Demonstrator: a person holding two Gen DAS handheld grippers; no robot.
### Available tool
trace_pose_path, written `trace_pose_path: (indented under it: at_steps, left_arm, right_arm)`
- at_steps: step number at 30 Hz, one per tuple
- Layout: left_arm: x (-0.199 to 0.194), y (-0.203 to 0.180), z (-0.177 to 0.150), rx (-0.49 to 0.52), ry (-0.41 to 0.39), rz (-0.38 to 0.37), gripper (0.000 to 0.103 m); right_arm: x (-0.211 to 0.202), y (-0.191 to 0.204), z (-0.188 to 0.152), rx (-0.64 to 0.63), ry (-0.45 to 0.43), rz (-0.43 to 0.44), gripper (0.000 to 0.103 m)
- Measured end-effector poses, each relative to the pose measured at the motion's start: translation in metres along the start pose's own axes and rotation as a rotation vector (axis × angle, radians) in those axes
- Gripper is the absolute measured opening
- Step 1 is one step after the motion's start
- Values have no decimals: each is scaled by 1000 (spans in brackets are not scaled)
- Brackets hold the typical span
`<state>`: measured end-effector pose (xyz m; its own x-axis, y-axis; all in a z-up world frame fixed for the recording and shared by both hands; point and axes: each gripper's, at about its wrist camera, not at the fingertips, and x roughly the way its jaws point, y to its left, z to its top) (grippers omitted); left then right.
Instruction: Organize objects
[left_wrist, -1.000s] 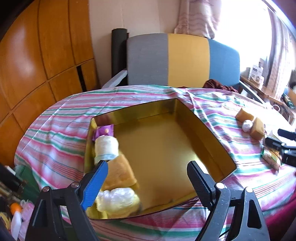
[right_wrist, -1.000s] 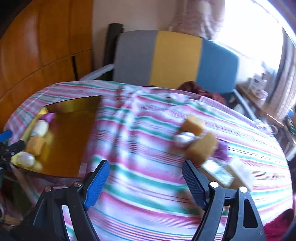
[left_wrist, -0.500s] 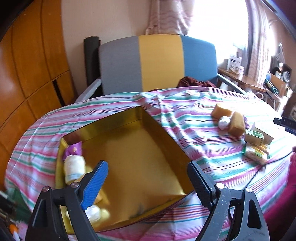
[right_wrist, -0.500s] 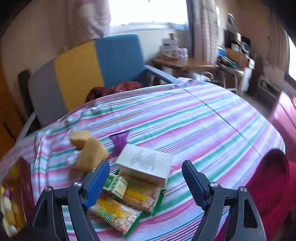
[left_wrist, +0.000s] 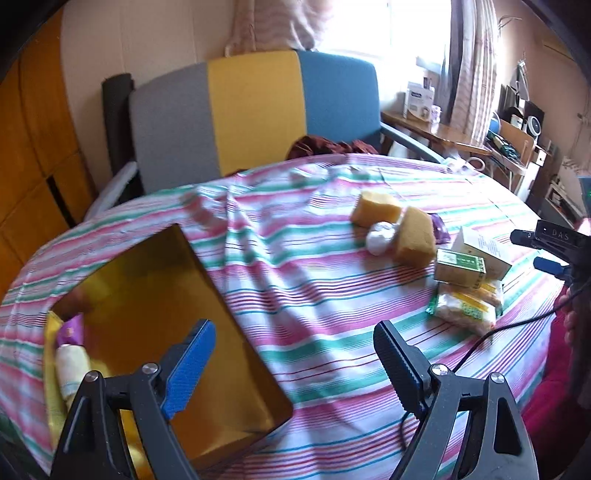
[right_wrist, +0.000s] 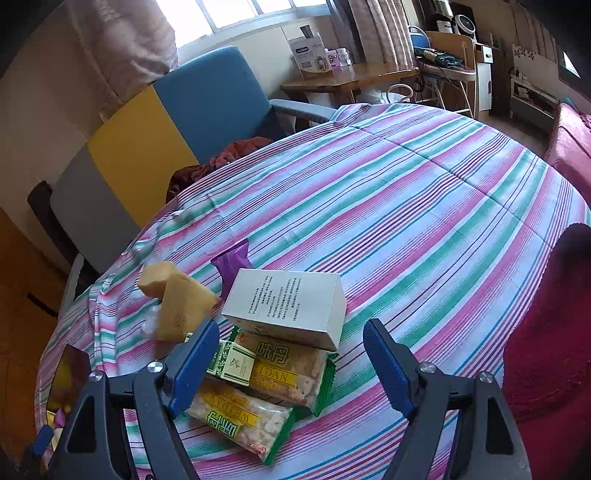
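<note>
Progress looked partial; tin (left_wrist: 155, 332) under the left gripper (left_wrist: 291, 363) held a few items; boxes (right_wrist: 286, 308), snack packs (right_wrist: 258, 391) and sponges (right_wrist: 177, 310) waited before the right gripper (right_wrist: 290, 363); both gaped, empty.

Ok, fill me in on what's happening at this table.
A person with a gripper in each hand is sorting snacks and small boxes into a gold tin on a striped tablecloth. Both grippers are open and empty. The right gripper hangs over the unsorted pile: a white box, a small green box, two snack packets and yellow sponge cakes. The left gripper is by the tin, which already holds a few wrapped items.
</note>
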<state>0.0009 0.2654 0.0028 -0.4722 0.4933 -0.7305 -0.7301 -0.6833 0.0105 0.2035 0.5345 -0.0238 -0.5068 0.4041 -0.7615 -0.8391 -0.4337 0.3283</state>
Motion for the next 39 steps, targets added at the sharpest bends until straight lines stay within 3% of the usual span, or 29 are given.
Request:
trace_pose_path:
  at_steps: [5,12,17,22,28,31,33,39]
  left_arm:
    - [27,-12,12,-20,60,-39,81]
    - [64,-31,39,-12,81,-65,65]
    - [96,-49,62,0,112,-108,45]
    - [136,-56,86,-85,169,-169,45]
    - [176,-66,103,-157,201,-223,56]
    - [196,-75,103,-167,236,-254,57]
    - [203,-82,99,-143,253,-259,37]
    - [184,-75,74,-132,235,-252,34]
  right_arm:
    - [4,1,0,2,20,33,82]
    - [4,-1,2,12,26,68,82]
    - [6,-3,3,28,35,92,82]
    - [8,-7,3,47,48,115,82]
    - [11,-11,4,73,55,130,82]
    - [11,-17,6,98,54,131,82]
    - [12,-20,6,113,57,135,82]
    - [12,-40,9,216,46,135,82]
